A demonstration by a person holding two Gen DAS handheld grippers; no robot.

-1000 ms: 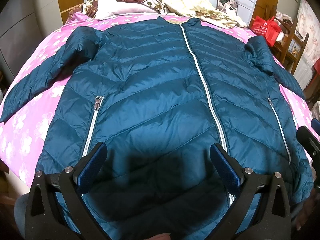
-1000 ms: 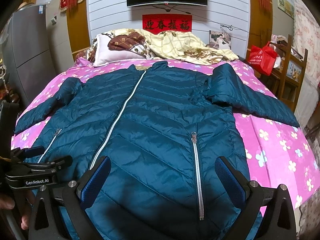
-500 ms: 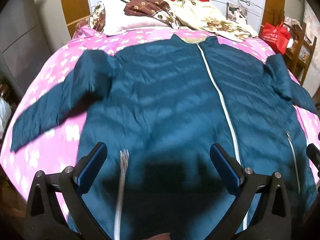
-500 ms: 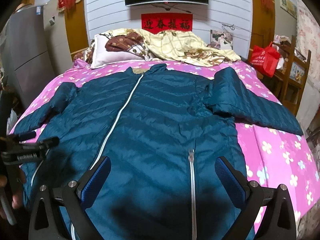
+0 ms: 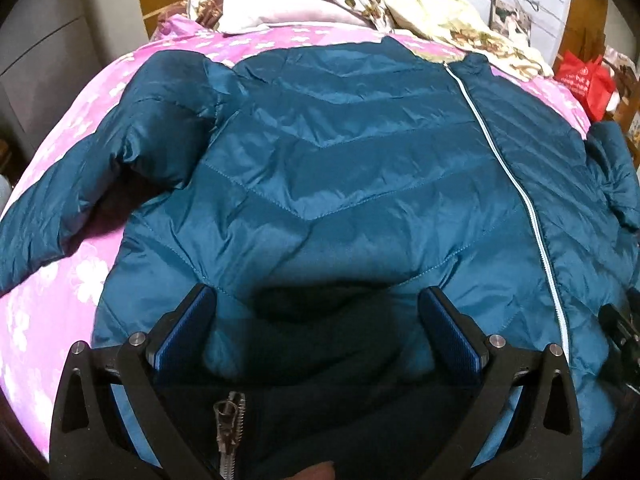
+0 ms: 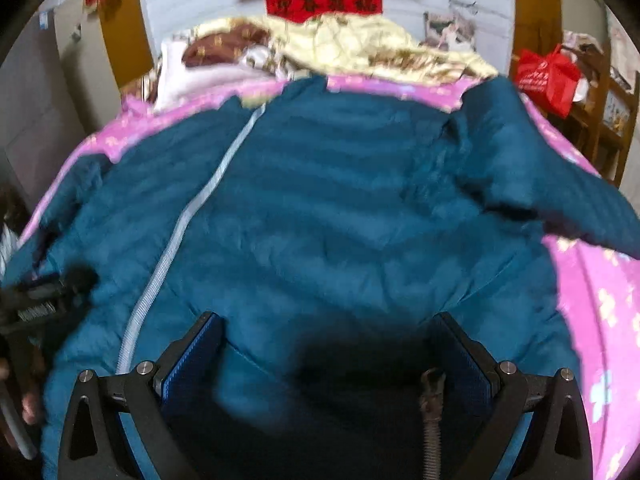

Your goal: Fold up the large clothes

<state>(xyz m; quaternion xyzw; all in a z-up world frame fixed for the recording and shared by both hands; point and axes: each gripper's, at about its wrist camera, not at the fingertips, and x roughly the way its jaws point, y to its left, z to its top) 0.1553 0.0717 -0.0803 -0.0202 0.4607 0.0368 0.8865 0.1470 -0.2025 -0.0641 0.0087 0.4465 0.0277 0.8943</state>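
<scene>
Lying flat: a teal quilted jacket (image 5: 340,168) spread front-up across the bed, collar at the far end, hem at the near edge.
Main zipper: pale, closed, running from the collar down the front (image 5: 516,184); in the right wrist view it slants toward the near left (image 6: 188,220).
Sleeves: the left one (image 5: 60,200) stretches toward the near left over the sheet; the right one (image 6: 560,184) reaches out to the right.
Pocket zippers: one pull sits low between the left tool's fingers (image 5: 228,412); another lies by the right tool's right finger (image 6: 432,388).
Left gripper (image 5: 320,328): jaws wide apart, blue pads on either side of a raised bulge of fabric near the hem; whether they touch it, cannot tell.
Right gripper (image 6: 332,348): jaws wide apart over the lower front; this view is blurred, so contact is unclear.
Bedsheet (image 5: 52,300): pink with white flowers, under the jacket.
Far end: pillow (image 5: 280,12) and a cream floral quilt (image 6: 380,48) bunched beyond the collar.
Wall: red banner (image 6: 324,0) above the bedding.
Far right: red bag (image 6: 548,80) on wooden furniture.
</scene>
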